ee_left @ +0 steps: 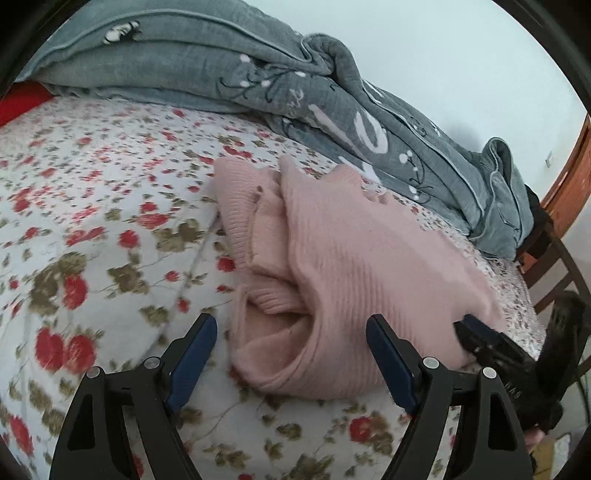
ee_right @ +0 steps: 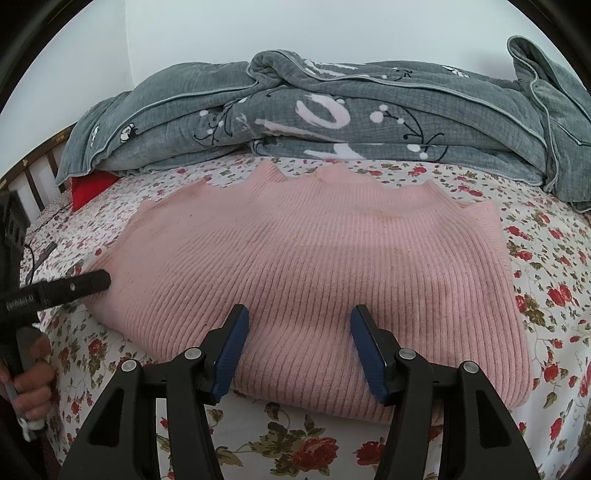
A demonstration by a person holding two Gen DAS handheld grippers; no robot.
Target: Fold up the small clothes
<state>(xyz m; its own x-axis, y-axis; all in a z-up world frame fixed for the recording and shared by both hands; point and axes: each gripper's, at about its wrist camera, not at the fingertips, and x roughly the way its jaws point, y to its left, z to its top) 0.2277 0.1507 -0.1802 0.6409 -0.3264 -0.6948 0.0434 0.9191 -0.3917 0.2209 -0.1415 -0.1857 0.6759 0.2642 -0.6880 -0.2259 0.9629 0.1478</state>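
Looking across a bed covered by a floral sheet [ee_right: 546, 280], with a pink ribbed sweater [ee_right: 314, 266] lying folded into a broad rectangle in the middle of it, scalloped hem pointing toward a crumpled grey quilt [ee_right: 332, 122] heaped along the far side against a white wall [ee_right: 295, 26]. Resting flat on the sheet, well short of the quilt, with stacked knit layers and a tucked sleeve showing along the sweater's left side in the left wrist view. Holding the left gripper [ee_left: 291, 325] low at that side with its jaws spread wide, blue pads [ee_left: 195, 354] apart and gripping nothing, the layered side of the sweater lying just ahead and between them. Reaching in from the left in the right wrist view, the same tool's black tip meeting the sweater's left side, a bare left hand [ee_right: 33, 373] wrapping its handle. Keeping the right gripper [ee_right: 300, 314] over the sweater's near fold, jaws likewise open at a moderate width, closing on nothing, ribbed knit filling the gap between the pads; whether they are pressing on the fabric is hard to tell. Peeking out from under the quilt's left end, a red cloth [ee_right: 92, 188], and beyond it the dark wooden slats of a bed rail [ee_right: 40, 170].
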